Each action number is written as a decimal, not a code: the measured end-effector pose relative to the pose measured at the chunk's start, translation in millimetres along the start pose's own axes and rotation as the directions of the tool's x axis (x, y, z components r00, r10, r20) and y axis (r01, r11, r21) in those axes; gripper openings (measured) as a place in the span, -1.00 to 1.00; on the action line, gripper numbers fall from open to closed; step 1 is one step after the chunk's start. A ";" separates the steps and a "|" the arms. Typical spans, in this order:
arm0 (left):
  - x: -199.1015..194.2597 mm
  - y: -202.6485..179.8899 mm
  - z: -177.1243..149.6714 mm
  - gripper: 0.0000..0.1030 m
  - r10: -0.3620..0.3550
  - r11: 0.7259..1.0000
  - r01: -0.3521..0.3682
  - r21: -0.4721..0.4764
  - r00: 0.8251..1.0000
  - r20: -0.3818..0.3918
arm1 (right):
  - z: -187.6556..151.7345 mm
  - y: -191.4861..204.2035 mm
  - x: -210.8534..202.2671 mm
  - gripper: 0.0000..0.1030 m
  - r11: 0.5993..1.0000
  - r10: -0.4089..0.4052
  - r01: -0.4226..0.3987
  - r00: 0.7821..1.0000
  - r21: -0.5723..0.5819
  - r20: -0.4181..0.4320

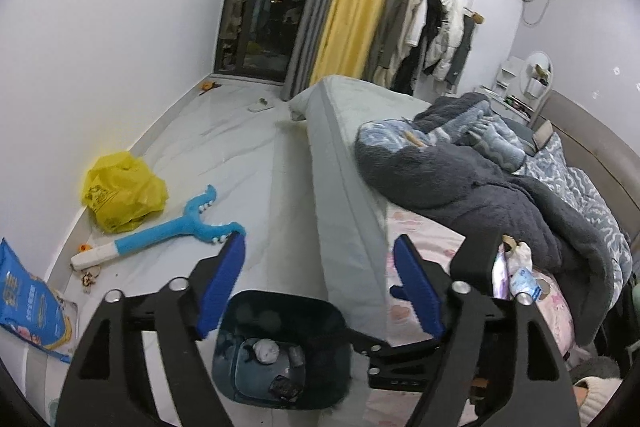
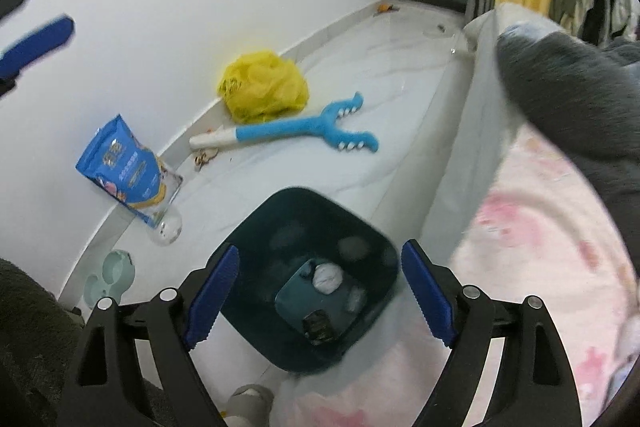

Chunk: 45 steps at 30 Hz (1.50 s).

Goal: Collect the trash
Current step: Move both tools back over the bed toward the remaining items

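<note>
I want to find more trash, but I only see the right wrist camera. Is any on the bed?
Observer: Yes. The left wrist view shows a little pile of wrappers on the pink sheet, beside the dark blanket.
Operator: Is the left tool holding something?
Observer: No. The left tool is open, with nothing between its pads.
Operator: Anything else up there?
Observer: A small tan stick-like piece lies on the blue blanket; I cannot tell what it is.
</note>
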State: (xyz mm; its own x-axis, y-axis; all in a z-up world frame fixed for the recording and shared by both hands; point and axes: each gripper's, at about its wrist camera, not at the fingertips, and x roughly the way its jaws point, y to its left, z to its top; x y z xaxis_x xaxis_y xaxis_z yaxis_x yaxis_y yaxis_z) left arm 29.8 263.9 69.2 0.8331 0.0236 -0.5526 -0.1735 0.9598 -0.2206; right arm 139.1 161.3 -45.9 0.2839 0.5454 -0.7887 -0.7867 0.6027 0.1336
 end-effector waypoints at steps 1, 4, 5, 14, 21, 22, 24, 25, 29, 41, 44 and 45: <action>1.4 -6.8 0.4 0.60 -0.005 1.000 0.005 0.013 1.000 0.000 | 0.3 -3.3 -6.3 0.64 1.000 -0.004 0.004 1.000 0.006 0.013; 5.3 -24.4 1.0 0.67 -0.024 0.999 0.024 0.042 1.000 0.001 | -2.5 -18.0 -29.0 0.66 1.000 -0.027 0.026 0.998 0.014 0.053; 7.5 -30.3 1.1 0.68 -0.031 0.998 0.031 0.048 1.000 -0.001 | -4.1 -20.8 -33.7 0.67 0.999 -0.033 0.032 0.998 0.016 0.060; 25.9 -72.3 -0.1 0.85 -0.077 0.995 0.078 0.064 0.997 -0.027 | -24.7 -67.5 -79.3 0.72 0.993 -0.110 0.104 0.988 0.053 0.107; 37.3 -108.5 -1.5 0.88 -0.097 0.991 0.102 0.084 0.994 -0.056 | -43.5 -105.1 -110.7 0.75 0.982 -0.174 0.163 0.976 0.092 0.134; 40.2 -114.7 -2.5 0.88 -0.095 0.991 0.101 0.087 0.993 -0.065 | -46.4 -109.9 -114.2 0.75 0.981 -0.183 0.171 0.974 0.096 0.135; 43.8 -122.3 -3.8 0.88 -0.095 0.991 0.102 0.086 0.993 -0.075 | -52.7 -117.7 -120.0 0.76 0.978 -0.193 0.180 0.972 0.104 0.137; 47.1 -126.7 -4.1 0.88 -0.095 0.991 0.102 0.083 0.992 -0.082 | -55.8 -122.3 -123.1 0.76 0.977 -0.199 0.185 0.970 0.107 0.137; 56.1 -143.1 -6.4 0.88 -0.091 0.992 0.099 0.075 0.991 -0.102 | -66.9 -136.8 -133.2 0.76 0.972 -0.221 0.207 0.966 0.111 0.138; 79.2 -194.1 -22.3 0.88 -0.072 0.995 0.082 0.058 0.985 -0.159 | -97.8 -186.7 -165.9 0.76 0.960 -0.264 0.246 0.955 0.136 0.135; 84.0 -206.5 -26.1 0.88 -0.073 0.995 0.084 0.058 0.983 -0.171 | -106.3 -194.5 -173.2 0.76 0.960 -0.263 0.244 0.954 0.138 0.142; 85.4 -210.7 -27.9 0.88 -0.072 0.995 0.084 0.061 0.982 -0.174 | -110.2 -197.9 -175.5 0.76 0.960 -0.264 0.245 0.953 0.137 0.146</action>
State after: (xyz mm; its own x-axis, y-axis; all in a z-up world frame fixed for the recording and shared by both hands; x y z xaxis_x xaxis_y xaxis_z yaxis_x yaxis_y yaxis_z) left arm 122.9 56.0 46.1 0.7391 -0.0947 -0.6669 -0.0709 0.9736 -0.2168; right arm 184.5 -117.8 -0.1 0.5584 0.4457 -0.6997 -0.6106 0.7918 0.0170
